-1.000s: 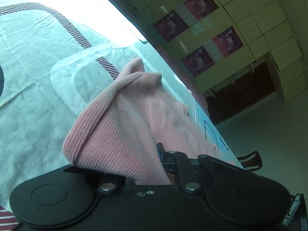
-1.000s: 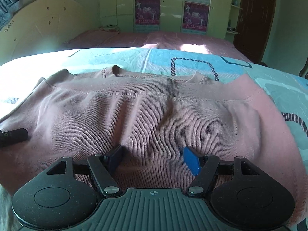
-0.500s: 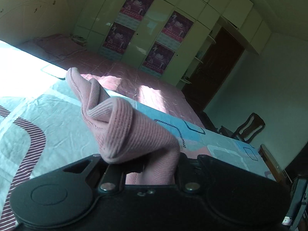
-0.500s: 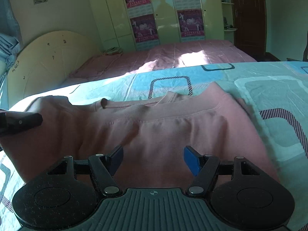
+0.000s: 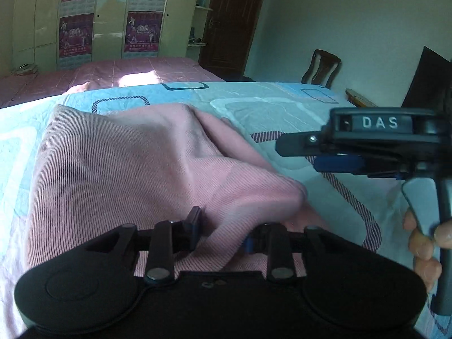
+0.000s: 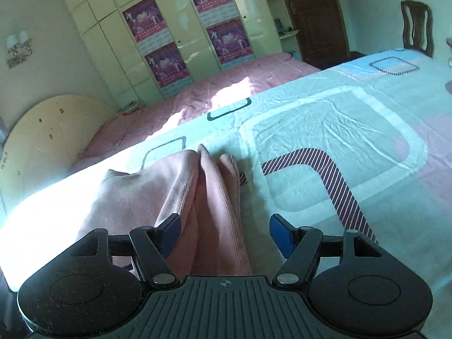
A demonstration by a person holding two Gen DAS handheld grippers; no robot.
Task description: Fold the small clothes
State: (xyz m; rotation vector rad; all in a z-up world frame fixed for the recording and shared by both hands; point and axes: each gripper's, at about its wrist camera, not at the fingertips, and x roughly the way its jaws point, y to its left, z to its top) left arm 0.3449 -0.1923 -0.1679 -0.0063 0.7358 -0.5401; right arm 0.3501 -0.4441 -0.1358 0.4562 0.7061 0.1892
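1 pink knit top [image 5: 118,169] lies on the patterned bedsheet [image 5: 268,107], 1 side brought over the body, apparently a fold step just laid. The left gripper [image 5: 223,231] has just been opening; cloth sits between its parted jaws, seemingly to release it. The right gripper [image 6: 224,233] stands wide, gripping nothing, over the folded edge. Count: 2 grippers, 1 garment, 1 chair [image 5: 320,67], 4 posters [image 6: 144,19].
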